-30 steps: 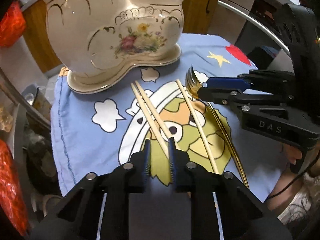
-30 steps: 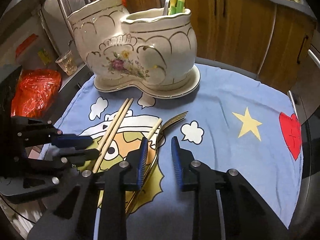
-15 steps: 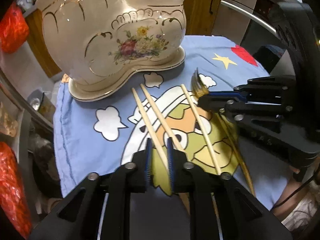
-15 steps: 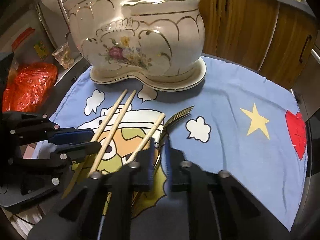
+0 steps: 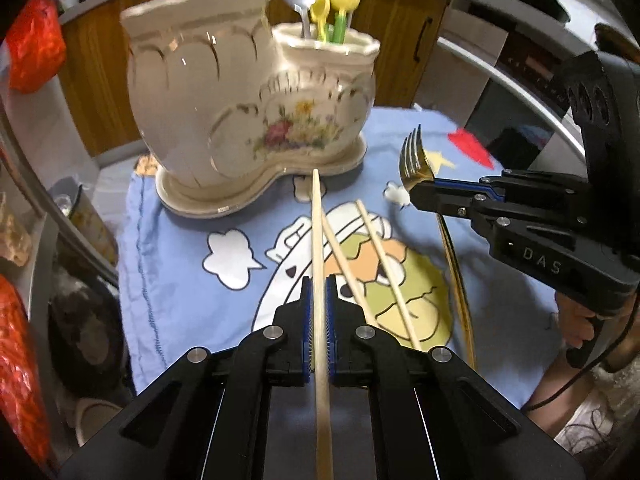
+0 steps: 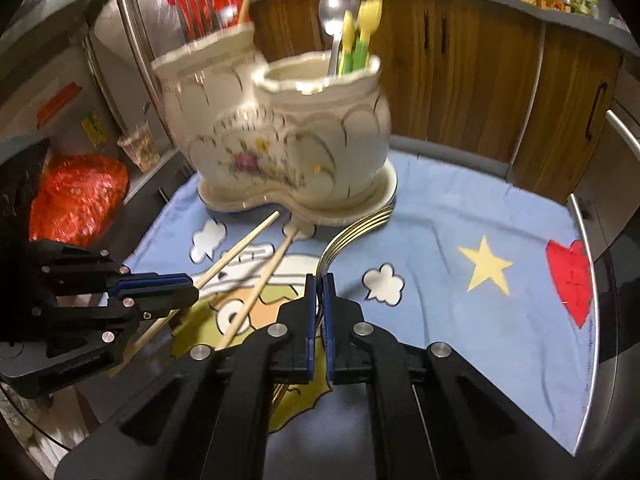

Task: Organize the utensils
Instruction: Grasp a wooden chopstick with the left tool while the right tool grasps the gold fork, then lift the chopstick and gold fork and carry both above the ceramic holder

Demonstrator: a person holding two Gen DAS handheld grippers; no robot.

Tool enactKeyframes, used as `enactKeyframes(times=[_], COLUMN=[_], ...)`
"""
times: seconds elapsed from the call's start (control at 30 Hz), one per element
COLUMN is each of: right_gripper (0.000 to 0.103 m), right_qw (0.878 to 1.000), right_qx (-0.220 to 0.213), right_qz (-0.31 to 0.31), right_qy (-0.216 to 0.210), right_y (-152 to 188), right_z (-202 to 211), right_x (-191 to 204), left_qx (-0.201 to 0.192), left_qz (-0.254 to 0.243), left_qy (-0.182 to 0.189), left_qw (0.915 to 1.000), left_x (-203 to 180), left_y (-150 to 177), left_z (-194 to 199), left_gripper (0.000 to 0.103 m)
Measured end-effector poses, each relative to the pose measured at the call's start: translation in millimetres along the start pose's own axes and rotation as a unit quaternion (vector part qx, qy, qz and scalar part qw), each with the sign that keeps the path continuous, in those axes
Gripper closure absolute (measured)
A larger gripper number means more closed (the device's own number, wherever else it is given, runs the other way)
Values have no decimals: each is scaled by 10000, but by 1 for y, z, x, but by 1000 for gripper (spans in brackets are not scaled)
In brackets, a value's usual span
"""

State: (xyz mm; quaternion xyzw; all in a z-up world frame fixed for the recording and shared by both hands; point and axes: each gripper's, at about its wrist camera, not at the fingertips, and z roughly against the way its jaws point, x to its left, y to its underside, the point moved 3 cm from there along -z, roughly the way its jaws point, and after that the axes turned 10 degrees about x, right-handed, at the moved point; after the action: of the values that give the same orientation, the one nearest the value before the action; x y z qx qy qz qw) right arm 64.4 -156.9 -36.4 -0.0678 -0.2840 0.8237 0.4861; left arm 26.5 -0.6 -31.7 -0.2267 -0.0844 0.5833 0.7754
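Note:
A cream ceramic utensil holder (image 5: 240, 120) (image 6: 288, 132) with gold trim and flowers stands at the back of a blue cartoon cloth (image 5: 168, 240) (image 6: 460, 312). Its low compartment holds a spoon (image 6: 334, 8) and yellow-green utensils. My left gripper (image 5: 319, 284) (image 6: 196, 290) is shut on one wooden chopstick (image 5: 317, 220) (image 6: 240, 244), lifted and pointing at the holder. Two more chopsticks (image 5: 380, 256) lie on the cloth to its right. My right gripper (image 6: 319, 280) (image 5: 412, 196) is shut on a gold fork (image 6: 356, 226) (image 5: 412, 152), whose tines are raised off the cloth.
Red plastic bags (image 5: 36, 32) (image 6: 76, 196) sit off the table's left side. A plastic cup (image 6: 138, 148) stands behind the holder's left. Wooden cabinets (image 6: 480, 80) close the back. A hand (image 5: 580, 320) grips the right tool. The table's metal rim (image 6: 592, 240) curves along the right.
Both grippers closed: the left on a chopstick, the right on the fork. Both then rose, and the chopstick and fork came up off the cloth.

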Motion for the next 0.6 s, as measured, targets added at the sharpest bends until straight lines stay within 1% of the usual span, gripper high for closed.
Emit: enactKeyframes(times=[0.17,0.2,0.27,0.3,0.37,0.5,0.6], right_gripper=[100,100,100,100,100,100,100], right_qw=[9984,9975,9954,9940,9910,9857,9816], right_qx=[-567,-696,-946,-1075,-1313,-1650,-1845], right_qz=[-41,-54,-79,-86,-94,-59,5], right_qy=[49,81,154,190,254,325,492], right_y=[-5,-6,-7,-9,-11,-18,-30], right_z=[29,36,47,52,63,82,94], right_x=[-2,-3,-5,-4,-4,-2,0], left_qx=[-484,-656,-871,-1058,-1296,-2006,-2349], left_qz=[-2,-30,-53,-99,-158,-252,-229], left_qy=[132,186,203,245,252,88,-59], left_qw=[9987,9977,9960,9940,9911,9793,9717], left_x=[0,-1,-3,-3,-7,-12,-12], left_y=[-2,-3,-4,-4,-5,-11,-27], left_z=[25,34,46,55,67,101,121], left_gripper=[97,97,97,97,97,97,97])
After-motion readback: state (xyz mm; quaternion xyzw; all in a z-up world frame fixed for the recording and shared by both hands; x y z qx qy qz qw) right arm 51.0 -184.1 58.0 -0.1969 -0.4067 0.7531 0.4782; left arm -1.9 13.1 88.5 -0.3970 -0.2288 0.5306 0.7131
